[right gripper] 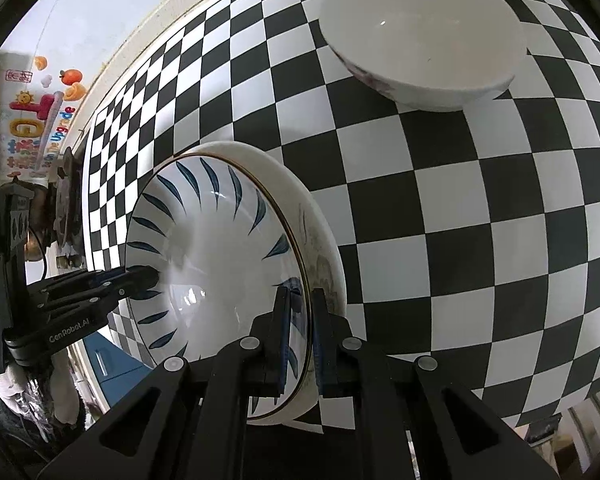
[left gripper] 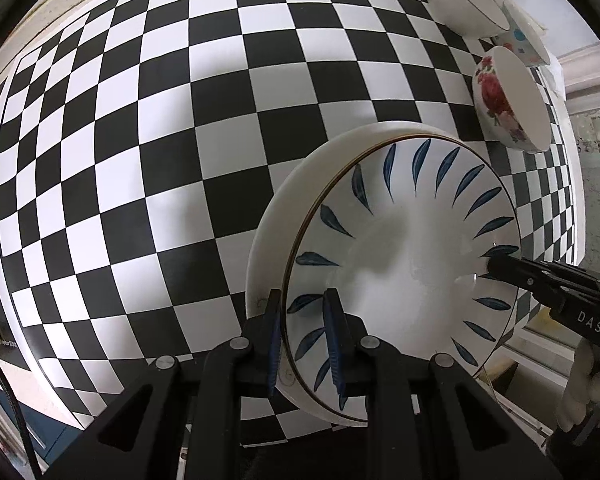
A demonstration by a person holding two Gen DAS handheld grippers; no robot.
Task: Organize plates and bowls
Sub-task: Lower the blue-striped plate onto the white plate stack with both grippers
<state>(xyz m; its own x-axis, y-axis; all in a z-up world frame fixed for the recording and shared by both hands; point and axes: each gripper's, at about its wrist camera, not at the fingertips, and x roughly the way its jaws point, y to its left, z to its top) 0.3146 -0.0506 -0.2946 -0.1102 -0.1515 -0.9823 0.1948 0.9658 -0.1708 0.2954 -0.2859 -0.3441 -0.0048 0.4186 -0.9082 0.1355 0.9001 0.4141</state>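
Glazed ware, matt black tooling, checked cover.

Leaf bowl (left gripper: 400,264): glossy glazed ceramic, blue leaf strokes, thin dark rim line, window glints on the smooth inside. Floral bowl (left gripper: 508,100) and white bowl (left gripper: 464,4): same shiny glaze. Left gripper (left gripper: 303,332) and right gripper (right gripper: 300,340): matt black plastic, dull metal bolt heads, blue ribbed pads (left gripper: 334,344). Table cover (left gripper: 140,160): smooth, faint sheen, black-and-white checks.

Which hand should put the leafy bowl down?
Probably both. The left gripper and the right gripper each pinch opposite sides of the leaf-pattern bowl's rim, so neither is better placed; they share the job over the checkered table.
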